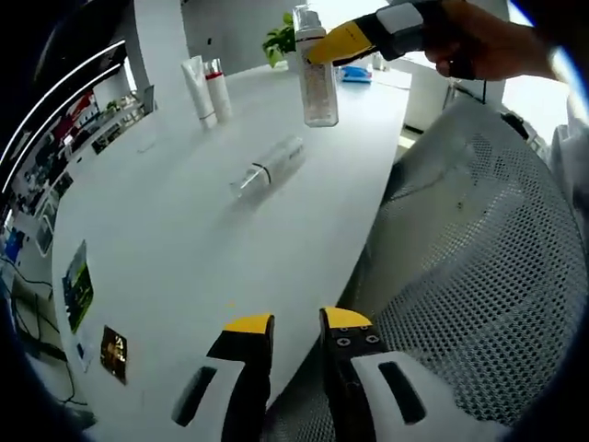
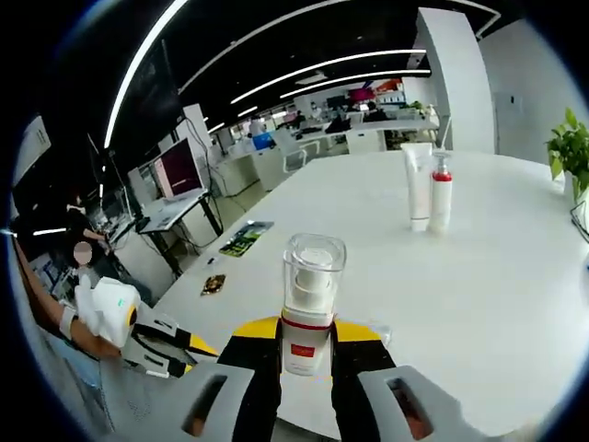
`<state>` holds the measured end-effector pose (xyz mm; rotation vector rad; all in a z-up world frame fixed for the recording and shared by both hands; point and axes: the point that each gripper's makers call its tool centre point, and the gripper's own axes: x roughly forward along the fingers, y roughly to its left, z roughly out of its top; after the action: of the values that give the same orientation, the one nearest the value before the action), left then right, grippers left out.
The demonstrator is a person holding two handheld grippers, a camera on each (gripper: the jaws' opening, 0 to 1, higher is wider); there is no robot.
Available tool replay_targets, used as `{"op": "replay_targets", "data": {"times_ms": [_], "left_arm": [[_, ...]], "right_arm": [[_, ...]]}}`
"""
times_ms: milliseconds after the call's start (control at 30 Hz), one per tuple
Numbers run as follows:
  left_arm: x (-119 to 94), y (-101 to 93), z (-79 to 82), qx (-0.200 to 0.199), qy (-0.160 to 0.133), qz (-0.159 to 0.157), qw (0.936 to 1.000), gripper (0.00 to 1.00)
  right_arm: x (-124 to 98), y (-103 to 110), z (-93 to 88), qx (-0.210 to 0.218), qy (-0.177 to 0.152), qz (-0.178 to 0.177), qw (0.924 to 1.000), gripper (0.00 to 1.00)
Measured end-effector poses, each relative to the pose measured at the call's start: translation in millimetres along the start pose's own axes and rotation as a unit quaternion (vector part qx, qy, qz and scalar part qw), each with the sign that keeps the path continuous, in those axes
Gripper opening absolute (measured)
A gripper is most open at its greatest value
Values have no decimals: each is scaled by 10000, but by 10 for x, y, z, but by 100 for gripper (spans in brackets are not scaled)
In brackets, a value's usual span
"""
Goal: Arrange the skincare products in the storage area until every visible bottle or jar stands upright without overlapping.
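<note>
My right gripper (image 2: 306, 333) is shut on a clear bottle (image 2: 308, 308) with a see-through cap and a red band. It holds the bottle upright over the white table (image 2: 497, 276). In the left gripper view, the right gripper (image 1: 322, 51) grips this bottle (image 1: 319, 87) near its top. A second clear bottle (image 1: 269, 168) lies on its side mid-table. A white tube (image 1: 198, 87) and a red-and-white pump bottle (image 1: 219, 90) stand side by side at the far end; they are the tube (image 2: 417, 184) and pump bottle (image 2: 442, 189) in the right gripper view. My left gripper (image 1: 296, 324) is open and holds nothing, at the table's near edge.
A grey mesh chair (image 1: 479, 258) stands right beside the table edge. Two printed cards (image 1: 78, 285) (image 1: 114, 352) lie on the table near its left edge. A potted plant (image 1: 281, 41) and a blue item (image 1: 354, 74) sit at the far end. Office desks (image 2: 184, 207) stand beyond.
</note>
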<state>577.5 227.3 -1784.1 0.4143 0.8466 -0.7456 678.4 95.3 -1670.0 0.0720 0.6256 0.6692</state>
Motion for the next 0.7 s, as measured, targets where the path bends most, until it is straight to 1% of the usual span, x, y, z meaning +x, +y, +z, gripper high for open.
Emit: {"op": "replay_targets", "data": {"times_ms": [100,167,200,267,467,533,600,700], "left_arm": [[17,7,-41,-69,106,-9,9999,18],[37,5,-104,-53,253,-9,9997,18],[38,5,-114,-46,281,-5,9996,18],[26,14,-114,-44,292,23,9996,18],[15,71,-149,-30,360,193,9992,18],[15,80,-167,-8,386,220,9990,18],[7,89,-225,-32,467,277,9985,18],[-5,95,-266,-22,536,321,9980,17]], "right_arm": [[24,-86,85,-74,-83,-51,9999,13],[46,-151,142,-130,-143,-73,9998,13],[56,-183,158,-174,-153,-95,9997,13],[84,-276,212,-327,-216,-151,9991,13],[212,-640,327,-397,-458,-421,9973,13],[261,-712,335,-343,-494,-424,9973,13],[330,-809,352,-358,-517,-474,9969,13],[408,-892,400,-389,-593,-491,9963,13]]}}
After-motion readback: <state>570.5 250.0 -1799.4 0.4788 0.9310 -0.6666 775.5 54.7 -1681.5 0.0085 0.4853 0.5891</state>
